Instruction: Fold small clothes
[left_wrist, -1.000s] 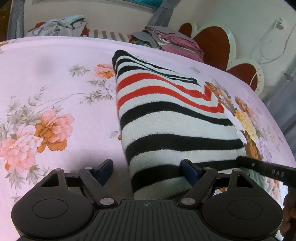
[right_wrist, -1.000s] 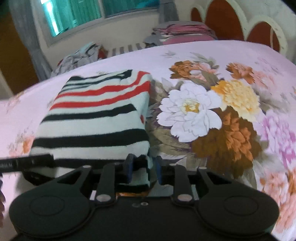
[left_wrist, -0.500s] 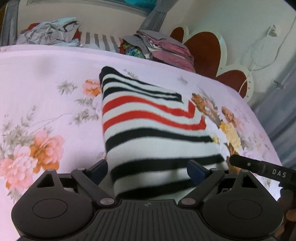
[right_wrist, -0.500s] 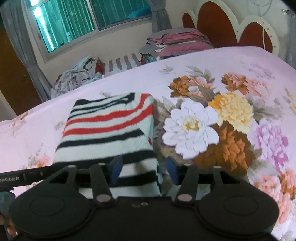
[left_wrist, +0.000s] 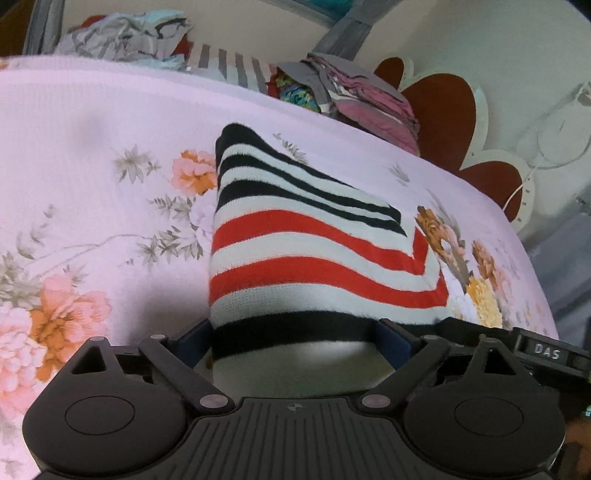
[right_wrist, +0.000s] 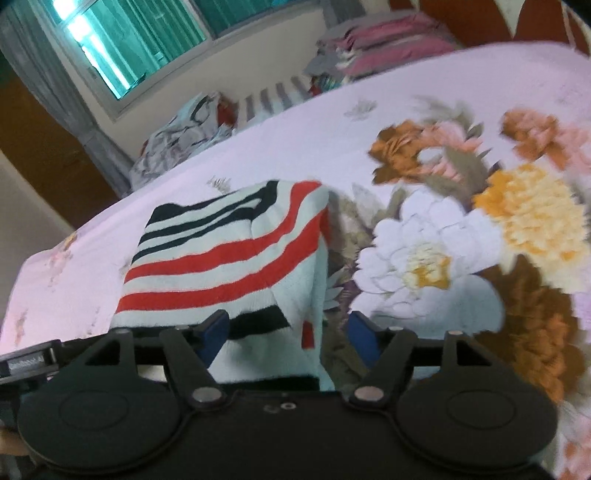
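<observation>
A folded knit sweater (left_wrist: 306, 258) with white, black and red stripes lies on the pink floral bedspread (left_wrist: 92, 155). Its near end sits between the spread fingers of my left gripper (left_wrist: 291, 341), which is open. In the right wrist view the same sweater (right_wrist: 229, 258) lies left of centre, and its near right corner sits between the spread fingers of my right gripper (right_wrist: 288, 330), which is open too. The sweater's nearest edge is hidden behind both gripper bodies.
A stack of folded pink and grey clothes (left_wrist: 362, 99) sits at the bed's far edge by the red scalloped headboard (left_wrist: 450, 110). A loose heap of clothes (left_wrist: 125, 37) lies at the far left. A window (right_wrist: 147, 44) is behind the bed.
My right gripper opened and let go of the sweater's corner. Both grippers slid forward over the sweater's near end, so less of it shows.
</observation>
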